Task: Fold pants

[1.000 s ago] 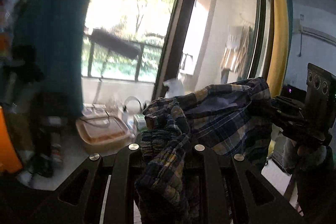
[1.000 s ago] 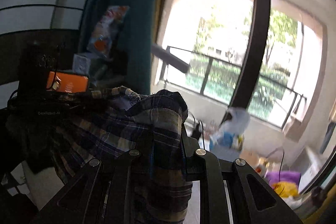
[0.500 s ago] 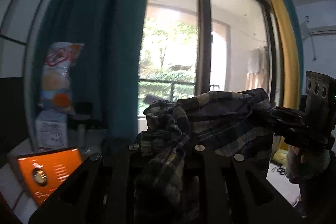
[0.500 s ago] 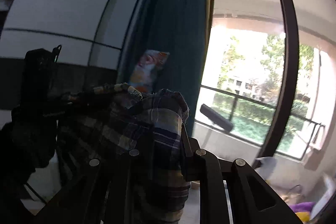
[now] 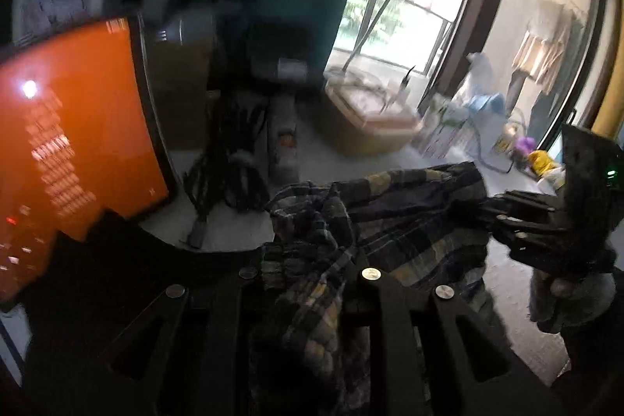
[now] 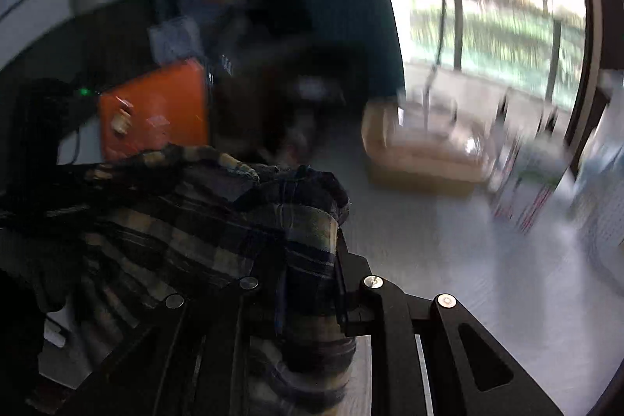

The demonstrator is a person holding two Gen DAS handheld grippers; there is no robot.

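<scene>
Plaid cotton pants (image 5: 394,221) hang clenched in your left tongs (image 5: 308,271) and right tongs (image 6: 308,283); bunched cloth could snag the tabletop (image 6: 448,252) clutter.

Pants (image 5: 409,221) soft plaid cloth; table (image 6: 448,252) smooth matt

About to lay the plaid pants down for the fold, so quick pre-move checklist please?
1. Left gripper clamped on dark plaid cloth pants: ok.
2. Right gripper clamped on the same pants: ok.
3. Cloth spanning both grippers, not dropped: ok.
4. Pant legs hanging untangled below: cannot tell, hidden under the grippers.
5. Pale tabletop bare in front of the right gripper: ok.
6. Clearance from black cable bundle and tan lidded plastic box: cannot tell, view blurred.
</scene>
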